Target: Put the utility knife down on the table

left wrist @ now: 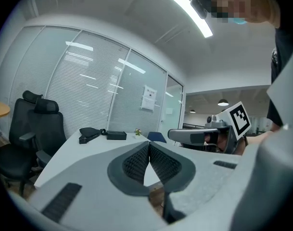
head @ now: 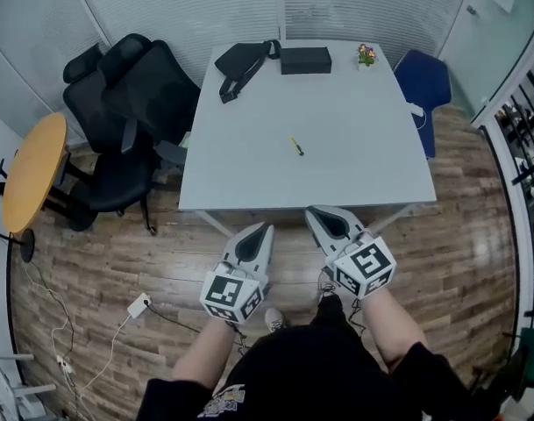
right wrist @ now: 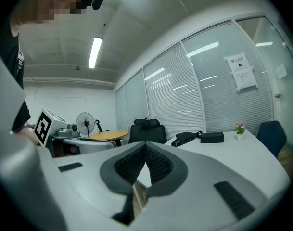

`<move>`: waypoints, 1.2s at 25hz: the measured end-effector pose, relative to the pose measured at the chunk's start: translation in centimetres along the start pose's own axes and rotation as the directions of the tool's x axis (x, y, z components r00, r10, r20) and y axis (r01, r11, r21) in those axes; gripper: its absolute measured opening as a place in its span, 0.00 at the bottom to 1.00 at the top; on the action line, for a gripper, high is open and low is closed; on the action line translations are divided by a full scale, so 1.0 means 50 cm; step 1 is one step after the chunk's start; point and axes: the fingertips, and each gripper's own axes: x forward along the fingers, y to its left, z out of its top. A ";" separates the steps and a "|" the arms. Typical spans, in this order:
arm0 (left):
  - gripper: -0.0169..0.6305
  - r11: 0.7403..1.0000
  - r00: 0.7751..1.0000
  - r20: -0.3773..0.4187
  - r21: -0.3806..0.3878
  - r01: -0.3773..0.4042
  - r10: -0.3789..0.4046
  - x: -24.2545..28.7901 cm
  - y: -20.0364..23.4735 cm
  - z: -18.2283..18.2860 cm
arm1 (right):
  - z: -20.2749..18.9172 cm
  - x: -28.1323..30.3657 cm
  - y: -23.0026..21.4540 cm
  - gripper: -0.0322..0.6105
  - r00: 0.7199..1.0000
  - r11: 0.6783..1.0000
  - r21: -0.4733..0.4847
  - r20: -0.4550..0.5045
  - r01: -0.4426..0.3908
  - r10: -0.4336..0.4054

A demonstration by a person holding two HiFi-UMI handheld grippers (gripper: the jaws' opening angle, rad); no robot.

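Note:
A small yellow utility knife (head: 296,146) lies on the white table (head: 354,165), near its middle. Both grippers hang in front of the table's near edge, off the table and well short of the knife. My left gripper (head: 266,227) is shut with nothing between its jaws, and its tips meet in the left gripper view (left wrist: 149,143). My right gripper (head: 314,211) is shut and empty too, its tips touching in the right gripper view (right wrist: 146,144). The knife does not show in either gripper view.
At the table's far edge lie a black bag (head: 240,62), a black box (head: 305,60) and a small potted plant (head: 366,54). Black office chairs (head: 126,112) stand left, a blue chair (head: 424,82) right, a round wooden table (head: 32,169) far left. A cable and plug (head: 138,305) lie on the wooden floor.

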 end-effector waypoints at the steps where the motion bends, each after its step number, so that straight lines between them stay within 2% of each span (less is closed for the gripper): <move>1: 0.04 1.000 1.000 0.000 0.003 0.022 -0.022 -0.007 -0.004 -0.001 | -0.002 -0.010 0.007 0.05 1.000 1.000 0.002 0.003 0.025 -0.025; 6: 0.04 0.994 0.994 -0.007 0.006 0.109 -0.109 -0.042 -0.040 -0.016 | -0.026 -0.068 0.051 0.05 0.993 0.993 0.012 0.002 0.117 -0.117; 12: 0.03 0.986 0.986 -0.006 0.011 0.166 -0.166 -0.068 -0.085 -0.019 | -0.026 -0.125 0.069 0.05 0.983 0.983 0.008 0.009 0.182 -0.182; 30: 0.04 0.985 0.985 0.009 0.032 0.171 -0.171 -0.093 -0.117 -0.003 | -0.014 -0.160 0.089 0.05 0.981 0.982 0.004 0.039 0.189 -0.189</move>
